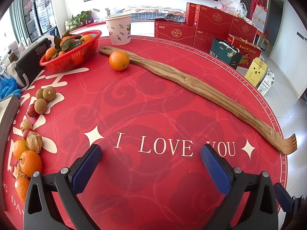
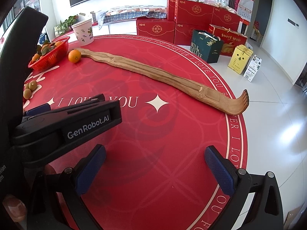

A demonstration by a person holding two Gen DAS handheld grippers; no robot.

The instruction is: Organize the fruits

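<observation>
A lone orange (image 1: 119, 60) sits on the red tabletop (image 1: 153, 103), touching the near edge of a long wooden back scratcher (image 1: 191, 82) close to its handle end, just beside the red basket (image 1: 76, 55) of leafy oranges. It lies far ahead and to the left of the left gripper (image 1: 150, 164), whose jaws stand wide apart and hold nothing. The right gripper (image 2: 155, 170), jaws likewise spread and empty, looks on from the right, with the orange farther to the left in its view and the left gripper's body across the way. The left gripper appears the nearer of the two, and the better placed for the reach. More loose fruit, brown longans (image 1: 46, 95), husked physalis (image 1: 33, 140) and small oranges (image 1: 29, 163), lines the tabletop's left edge, close beside the left jaw. The scratcher's long axis runs diagonally from far left to near right, so a straight approach from the near side looks unobstructed.
</observation>
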